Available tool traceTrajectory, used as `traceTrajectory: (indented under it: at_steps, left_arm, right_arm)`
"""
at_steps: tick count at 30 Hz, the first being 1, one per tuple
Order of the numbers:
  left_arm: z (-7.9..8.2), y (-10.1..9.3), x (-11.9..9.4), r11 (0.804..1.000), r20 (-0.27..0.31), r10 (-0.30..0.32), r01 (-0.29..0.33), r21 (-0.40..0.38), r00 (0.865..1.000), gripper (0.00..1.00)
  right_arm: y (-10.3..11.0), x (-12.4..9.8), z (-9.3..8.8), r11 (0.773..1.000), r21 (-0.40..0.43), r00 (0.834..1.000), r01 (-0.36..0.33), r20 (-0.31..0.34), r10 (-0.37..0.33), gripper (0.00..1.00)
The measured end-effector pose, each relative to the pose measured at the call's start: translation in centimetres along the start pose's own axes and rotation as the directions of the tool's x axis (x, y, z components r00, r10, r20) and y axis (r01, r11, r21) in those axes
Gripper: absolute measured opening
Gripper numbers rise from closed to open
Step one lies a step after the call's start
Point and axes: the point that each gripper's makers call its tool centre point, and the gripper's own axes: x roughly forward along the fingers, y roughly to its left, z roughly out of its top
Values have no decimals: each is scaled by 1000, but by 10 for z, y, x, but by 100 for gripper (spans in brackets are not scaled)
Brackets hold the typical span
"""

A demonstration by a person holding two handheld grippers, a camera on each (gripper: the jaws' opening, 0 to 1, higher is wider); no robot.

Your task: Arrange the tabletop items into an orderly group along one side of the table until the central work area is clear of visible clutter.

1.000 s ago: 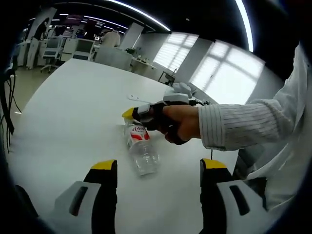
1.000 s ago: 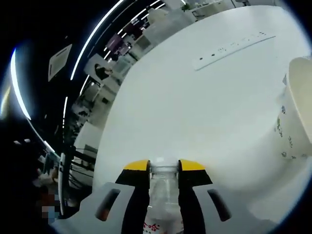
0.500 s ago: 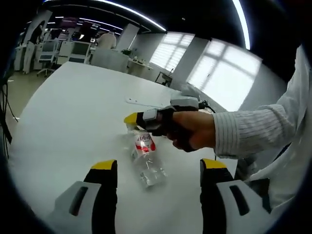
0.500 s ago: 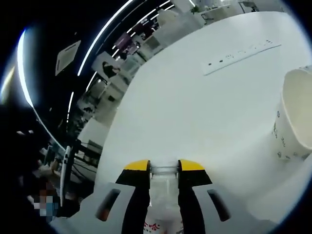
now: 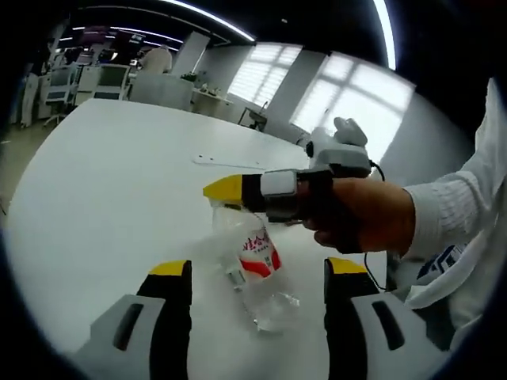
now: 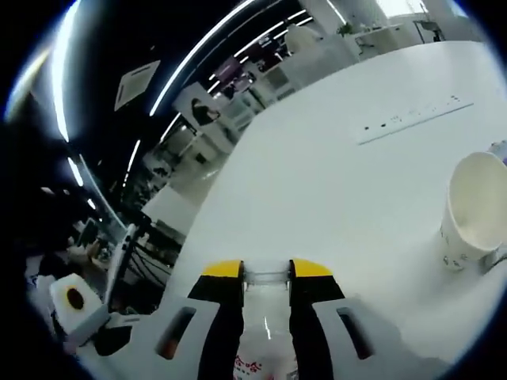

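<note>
**Bottle clamped in my right claw, lifted off the table**

Right now my right gripper (image 6: 266,271) has its yellow-tipped jaws closed on the neck of a clear plastic water bottle (image 6: 264,332) with a red and white label. In the left gripper view the same gripper (image 5: 226,190) comes in from the right, my hand (image 5: 360,215) wrapped round its handle, and the bottle (image 5: 255,265) hangs tilted beneath it, its base raised above the white table (image 5: 103,182).

My left gripper (image 5: 257,269) holds nothing; its jaws stand wide apart, near the table edge.

Farther out in the right gripper view, a white paper cup (image 6: 471,210) stands upright on the table (image 6: 317,182) to the right, well apart from the bottle. Beyond it, a long white power strip (image 6: 413,123) lies flat toward the far side; in the left gripper view the strip (image 5: 226,163) sits past the bottle.
</note>
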Motion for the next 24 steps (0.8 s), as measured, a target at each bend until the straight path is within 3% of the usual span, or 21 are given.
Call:
traceTrajectory:
  at_steps: [6,11,21,24]
  left_arm:
    - [-5,-2,16,997,-35,-80,80,5,996,69]
    - [-8,-21,26,979,-49,-202,201,-11,978,68]
    - [-24,-26,39,968,-137,-245,251,22,960,59]
    - [-25,-30,39,959,-145,-272,280,40,951,50]
  right_arm:
    - [14,-13,2,997,-51,998,-61,25,62,18]
    - [25,-24,3,986,-125,993,-107,30,112,19]
    - [42,-44,0,964,-217,987,-152,25,161,19]
    - [44,-50,0,959,-230,984,-166,21,175,19]
